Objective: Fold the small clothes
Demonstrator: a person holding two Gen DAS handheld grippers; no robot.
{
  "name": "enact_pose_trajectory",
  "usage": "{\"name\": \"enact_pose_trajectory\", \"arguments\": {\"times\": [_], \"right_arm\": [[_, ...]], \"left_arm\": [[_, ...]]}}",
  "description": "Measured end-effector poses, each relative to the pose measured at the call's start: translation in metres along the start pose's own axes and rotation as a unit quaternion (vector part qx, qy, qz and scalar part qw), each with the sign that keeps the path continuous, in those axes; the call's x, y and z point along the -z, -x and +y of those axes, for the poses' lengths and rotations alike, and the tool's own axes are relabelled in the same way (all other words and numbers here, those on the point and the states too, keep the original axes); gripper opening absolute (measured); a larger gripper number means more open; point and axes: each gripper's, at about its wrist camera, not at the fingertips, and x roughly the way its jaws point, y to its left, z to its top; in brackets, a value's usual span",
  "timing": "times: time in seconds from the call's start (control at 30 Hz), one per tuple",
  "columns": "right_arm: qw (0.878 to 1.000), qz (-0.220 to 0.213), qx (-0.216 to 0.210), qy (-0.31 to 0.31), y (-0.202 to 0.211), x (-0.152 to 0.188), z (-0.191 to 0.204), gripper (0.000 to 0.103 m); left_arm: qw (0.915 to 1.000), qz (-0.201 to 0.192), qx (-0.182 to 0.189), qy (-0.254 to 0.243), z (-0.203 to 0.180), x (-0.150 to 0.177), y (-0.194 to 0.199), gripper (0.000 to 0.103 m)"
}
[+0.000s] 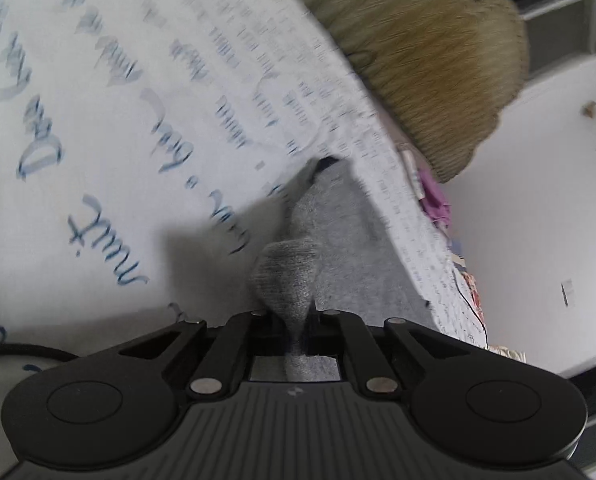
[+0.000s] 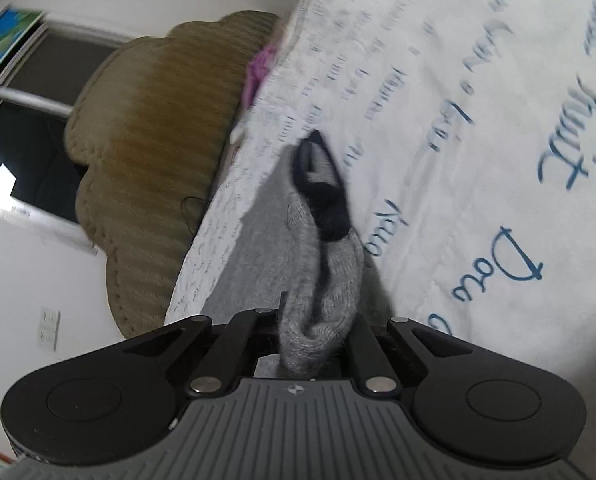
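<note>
No basket, box or other container is showing in either view, only a bed. The left gripper (image 1: 294,316) is pinching the plain grey end of a grey sock (image 1: 290,276), its fingers pressed together with the knit bunching up between them. The right gripper (image 2: 310,320) is pinching another grey bunch of what looks like the same sock (image 2: 326,280), its fingers likewise closed tight on the fabric. The sock is lying on the white bedspread (image 1: 110,112) printed with blue handwriting, near the edge of the bed, partly over a grey cloth (image 1: 362,264) spread beneath it. In the right wrist view its long axis is running away from the gripper, up the picture, ending in a dark navy band (image 2: 322,188) at the far tip. A tan ribbed cushion (image 2: 158,152) is sitting beyond the bed's edge, with something pink (image 2: 258,68) tucked between cushion and bedspread.
</note>
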Motion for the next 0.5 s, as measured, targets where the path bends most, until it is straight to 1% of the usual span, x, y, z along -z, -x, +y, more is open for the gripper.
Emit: {"name": "enact_pose_trajectory", "arguments": {"times": [0.03, 0.1, 0.2, 0.27, 0.37, 0.5], "right_arm": [[1.0, -0.002, 0.0, 0.003, 0.003, 0.001, 0.002, 0.01], [1.0, -0.002, -0.009, 0.003, 0.01, -0.002, 0.003, 0.009], [1.0, 0.005, -0.015, -0.009, 0.02, -0.005, -0.002, 0.01], [1.0, 0.012, -0.017, -0.011, 0.026, -0.003, -0.006, 0.009], [0.999, 0.028, -0.021, -0.026, 0.034, 0.004, -0.012, 0.009], [0.998, 0.036, -0.023, -0.034, 0.051, 0.016, -0.018, 0.009]], "left_arm": [[1.0, 0.0, 0.003, -0.005, -0.004, 0.0, 0.005, 0.004], [0.9997, 0.011, 0.017, -0.011, -0.009, -0.003, 0.013, 0.004], [0.9994, 0.016, 0.03, -0.012, -0.011, -0.006, 0.028, 0.004], [0.9993, 0.014, 0.029, -0.019, -0.008, -0.004, 0.035, 0.004], [0.9994, 0.023, 0.024, -0.007, 0.001, 0.004, 0.043, 0.004], [0.9992, 0.034, 0.02, 0.01, 0.013, 0.017, 0.062, 0.004]]}}
